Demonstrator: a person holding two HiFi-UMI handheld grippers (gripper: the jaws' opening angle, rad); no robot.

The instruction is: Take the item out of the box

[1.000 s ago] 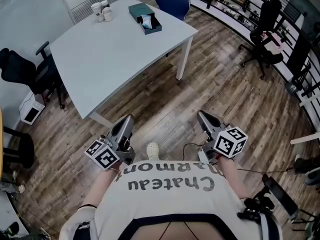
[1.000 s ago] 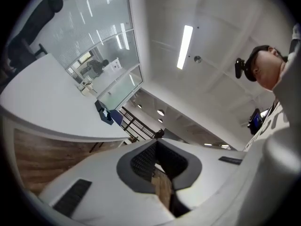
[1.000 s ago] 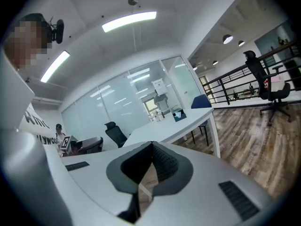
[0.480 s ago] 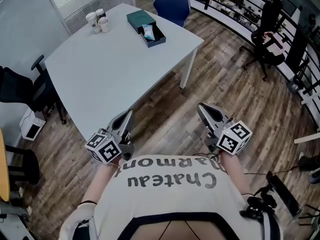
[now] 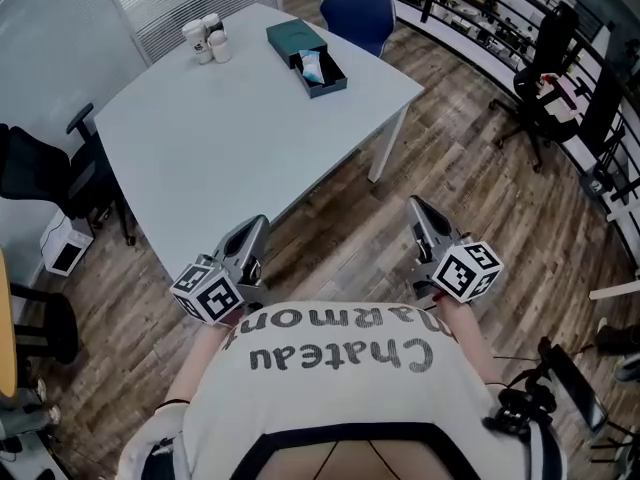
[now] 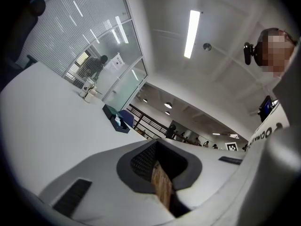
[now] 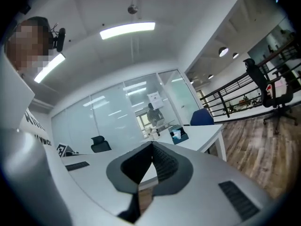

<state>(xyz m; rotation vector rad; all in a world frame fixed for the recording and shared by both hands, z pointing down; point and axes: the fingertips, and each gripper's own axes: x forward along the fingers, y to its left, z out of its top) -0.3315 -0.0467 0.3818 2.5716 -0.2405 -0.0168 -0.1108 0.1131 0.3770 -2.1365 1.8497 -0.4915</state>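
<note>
The left gripper (image 5: 254,236) and right gripper (image 5: 420,213) keep jaws pressed together on nothing, well short of the surface (image 5: 220,148), probably for approach, since the box (image 5: 335,82) at its far corner holds the item (image 5: 311,65), apparently a pale packet.

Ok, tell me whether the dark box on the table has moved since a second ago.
No. The box keeps its place near the far edge of the table, beside the cups; only the head view itself has shifted.

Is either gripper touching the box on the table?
No, the left gripper and the right gripper are close to the person's body over the floor, while the box sits at the far end of the table.
</note>
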